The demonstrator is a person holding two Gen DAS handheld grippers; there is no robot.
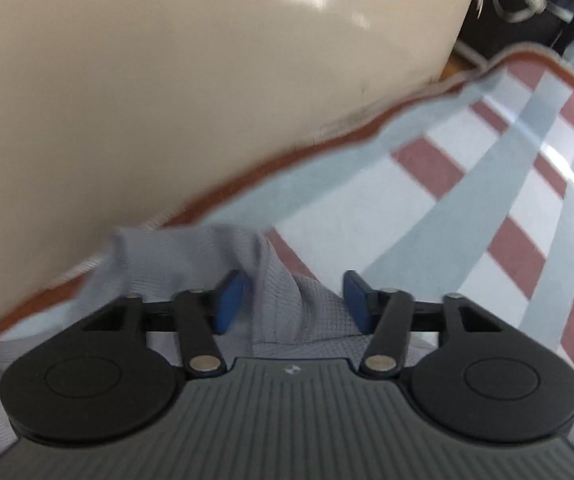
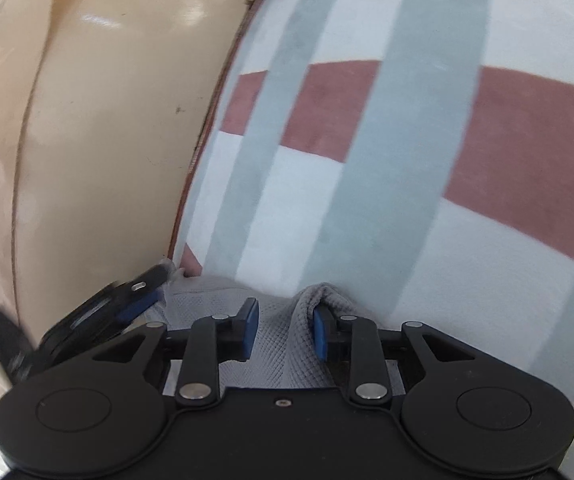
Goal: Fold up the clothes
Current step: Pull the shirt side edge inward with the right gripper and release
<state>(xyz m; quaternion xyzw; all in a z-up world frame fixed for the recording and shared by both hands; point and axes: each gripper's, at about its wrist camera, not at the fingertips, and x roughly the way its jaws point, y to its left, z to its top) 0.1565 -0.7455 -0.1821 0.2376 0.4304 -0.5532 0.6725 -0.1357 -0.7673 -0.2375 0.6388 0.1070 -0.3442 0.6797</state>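
Left wrist view: the left gripper (image 1: pixel 293 300) has its jaws apart, a ridge of grey garment (image 1: pixel 275 280) between them unpressed, low in the frame on a checked blanket (image 1: pixel 427 200). Folding looks barely begun.

Right wrist view: the right gripper (image 2: pixel 285 334) is also released over bunched cloth; most of the garment is hidden, edges blurred.

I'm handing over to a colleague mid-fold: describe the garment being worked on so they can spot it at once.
Find the blanket with pale blue, white and dusty red blocks, lying beside the shiny beige floor. At its near edge lies the grey garment, bunched between both grippers' blue pads. Its plain grey waffle-weave texture sets it apart from the smooth, striped blanket beneath.
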